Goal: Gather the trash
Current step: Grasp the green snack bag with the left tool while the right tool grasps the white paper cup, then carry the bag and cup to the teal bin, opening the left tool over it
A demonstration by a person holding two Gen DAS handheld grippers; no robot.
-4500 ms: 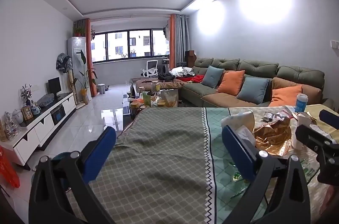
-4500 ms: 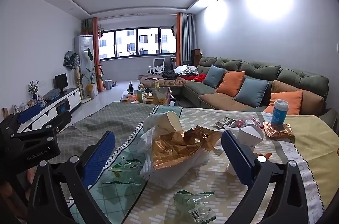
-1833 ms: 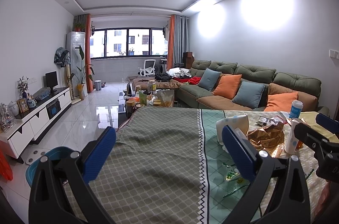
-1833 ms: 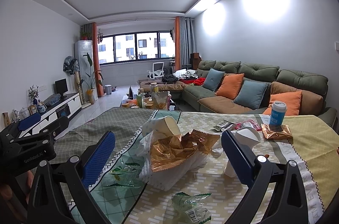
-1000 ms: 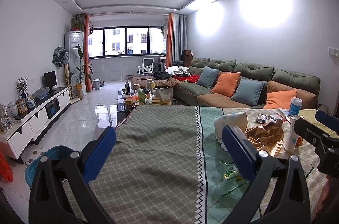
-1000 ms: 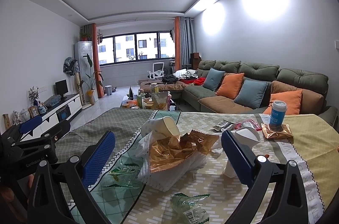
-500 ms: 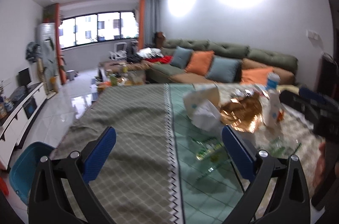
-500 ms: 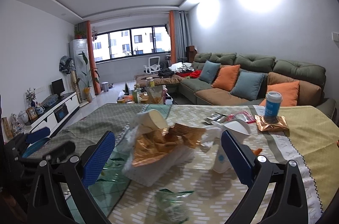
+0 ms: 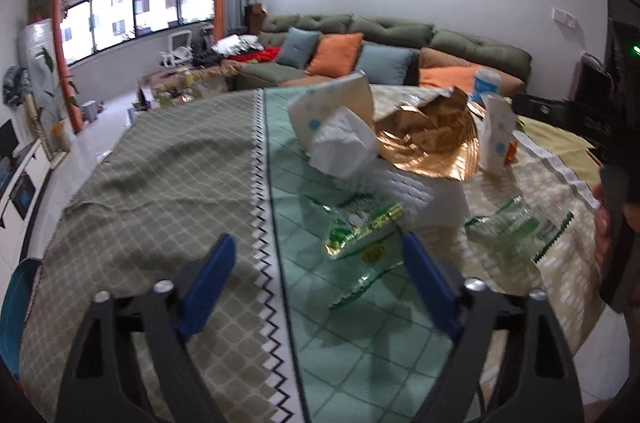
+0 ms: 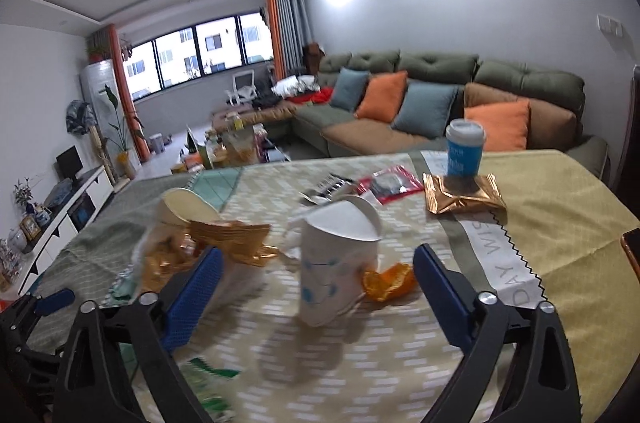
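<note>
Trash lies on a cloth-covered table (image 9: 160,183). In the left wrist view a green snack wrapper (image 9: 362,223) lies just ahead of my left gripper (image 9: 316,283), whose jaws are closing with nothing between them. Behind it sit a tipped paper cup with tissue (image 9: 336,127), a gold foil bag (image 9: 432,139) and a clear green wrapper (image 9: 516,223). In the right wrist view a squashed white paper cup (image 10: 336,259) stands between the fingers of my right gripper (image 10: 316,287), untouched; its jaws are closing. Orange peel (image 10: 386,285) lies beside the cup.
A blue lidded cup (image 10: 464,153) stands on a gold packet (image 10: 464,197) at the back right, next to a red packet (image 10: 390,183). A blue bin (image 9: 16,311) sits on the floor left of the table. A sofa (image 10: 440,95) lies beyond.
Both grippers tipped downward and moved in over the table. The left now faces the green wrapper; the right swung rightward to frame the white cup. Both sets of jaws have narrowed slightly.
</note>
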